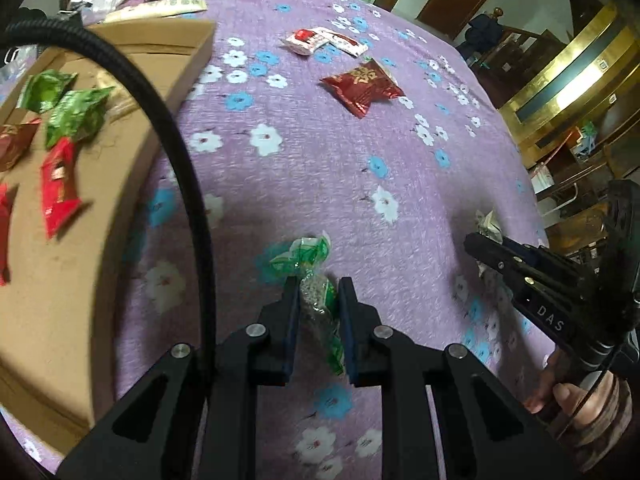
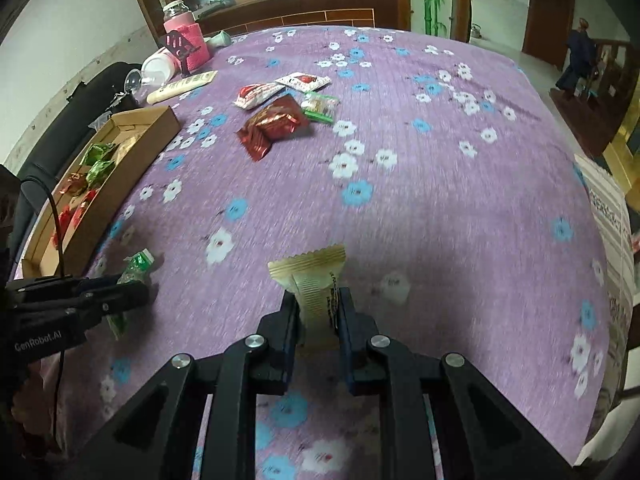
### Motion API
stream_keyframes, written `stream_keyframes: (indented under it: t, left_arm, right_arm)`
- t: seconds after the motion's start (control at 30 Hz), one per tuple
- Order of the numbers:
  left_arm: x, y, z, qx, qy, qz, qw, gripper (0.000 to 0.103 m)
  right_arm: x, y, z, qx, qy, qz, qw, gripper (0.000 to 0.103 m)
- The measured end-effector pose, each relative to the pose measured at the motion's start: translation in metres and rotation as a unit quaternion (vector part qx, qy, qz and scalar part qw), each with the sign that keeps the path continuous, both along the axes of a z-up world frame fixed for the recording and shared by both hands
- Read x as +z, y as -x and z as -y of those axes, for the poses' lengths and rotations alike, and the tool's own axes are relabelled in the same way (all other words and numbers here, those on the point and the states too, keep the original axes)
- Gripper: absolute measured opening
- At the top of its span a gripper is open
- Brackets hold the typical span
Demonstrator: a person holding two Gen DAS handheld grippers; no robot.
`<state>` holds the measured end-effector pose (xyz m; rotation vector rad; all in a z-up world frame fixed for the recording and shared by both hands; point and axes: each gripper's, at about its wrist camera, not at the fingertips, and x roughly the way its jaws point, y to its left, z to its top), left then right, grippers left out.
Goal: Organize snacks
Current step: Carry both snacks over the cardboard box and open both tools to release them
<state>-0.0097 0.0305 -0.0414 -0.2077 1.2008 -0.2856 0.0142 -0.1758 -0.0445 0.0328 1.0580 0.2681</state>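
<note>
Two grippers, each clamped on one snack above the purple floral cloth: left gripper pinching a green packet, right gripper gripping a cream wafer packet. Likely bound for the cardboard box already holding sorted snacks.

Your left wrist camera looks steeply down along its own fingers from close above the purple flowered cloth, with the cardboard tray filling its left side, very near. Your right wrist camera sits further from that tray, facing down and across the cloth toward the far wall. Both views share the tray, the cloth beside it, and the dark red packet beyond the tray; each view also catches the other gripper at its edge.
</note>
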Motion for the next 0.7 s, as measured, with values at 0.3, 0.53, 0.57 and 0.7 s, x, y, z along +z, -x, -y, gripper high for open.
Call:
stream_keyframes:
  t: [0.3, 0.53, 0.57, 0.7]
  left_arm:
    - [0.018, 0.017, -0.010, -0.019, 0.005, 0.015, 0.9997, 0.020]
    - [0.042, 0.020, -0.032, -0.010, 0.007, 0.041, 0.9991, 0.020]
    - [0.045, 0.020, -0.037, -0.005, 0.006, 0.045, 0.9989, 0.020]
    - [0.054, 0.017, -0.073, 0.027, -0.011, 0.062, 0.9977, 0.021]
  right_arm:
    - [0.010, 0.011, -0.032, 0.017, -0.008, 0.004, 1.000, 0.017]
    - [0.029, 0.008, -0.076, 0.054, -0.009, 0.019, 0.998, 0.017]
    - [0.032, 0.007, -0.083, 0.060, -0.010, 0.021, 0.998, 0.017]
    - [0.045, 0.002, -0.120, 0.091, -0.018, 0.032, 0.995, 0.017]
